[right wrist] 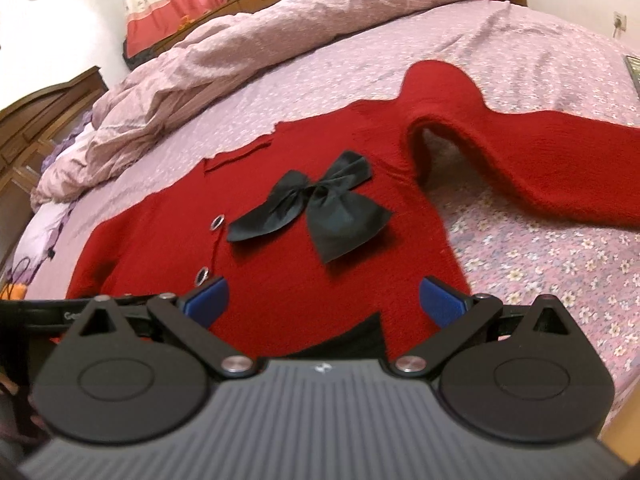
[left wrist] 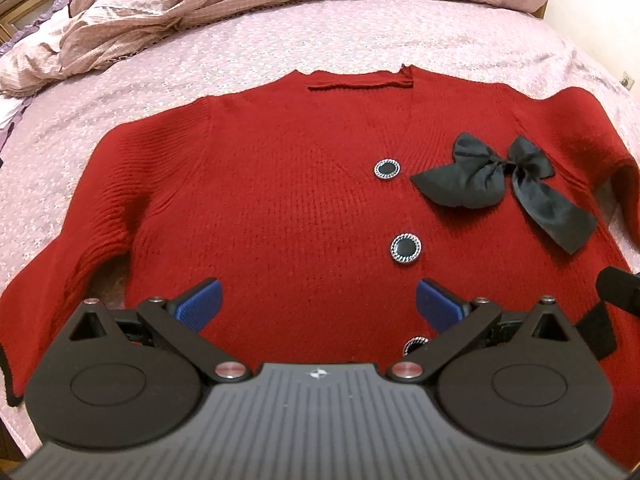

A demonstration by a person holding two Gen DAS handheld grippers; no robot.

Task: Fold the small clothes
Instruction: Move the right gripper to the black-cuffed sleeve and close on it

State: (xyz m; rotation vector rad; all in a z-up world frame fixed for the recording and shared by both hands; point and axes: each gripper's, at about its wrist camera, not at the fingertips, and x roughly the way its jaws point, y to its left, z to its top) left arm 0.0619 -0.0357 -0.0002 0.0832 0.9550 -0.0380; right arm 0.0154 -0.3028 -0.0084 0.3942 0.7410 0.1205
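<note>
The red cardigan (left wrist: 280, 200) lies face up and spread flat on the pink floral bedsheet (left wrist: 360, 40), collar at the far side, hem at the near side, with a rumpled duvet (left wrist: 160, 12) heaped well apart at the far left. Start at the left sleeve (left wrist: 72, 232): it runs out and toward the near left, and its black-trimmed cuff reaches the near left edge of the left wrist view. The left gripper (left wrist: 318, 304) hovers over the lower front panel with its blue pads (left wrist: 200, 306) spread wide and nothing between them. Moving right, the row of black buttons (left wrist: 405, 249) marks the centre line; use it as the reference so that both side folds land evenly. The black bow (right wrist: 316, 200) sits right of the buttons on the chest; it is soft and loose, so fold around it, not across its knot. The right gripper (right wrist: 324, 304) is likewise released and empty, poised over the near right hem. At the far right the right sleeve (right wrist: 540, 152) arches off the sheet near the shoulder, with a gap beneath it. Judged from this layout, no fold is made yet. Recommended procedure: pinch each sleeve near the cuff, through both knit layers, and carry it inward across the body.
</note>
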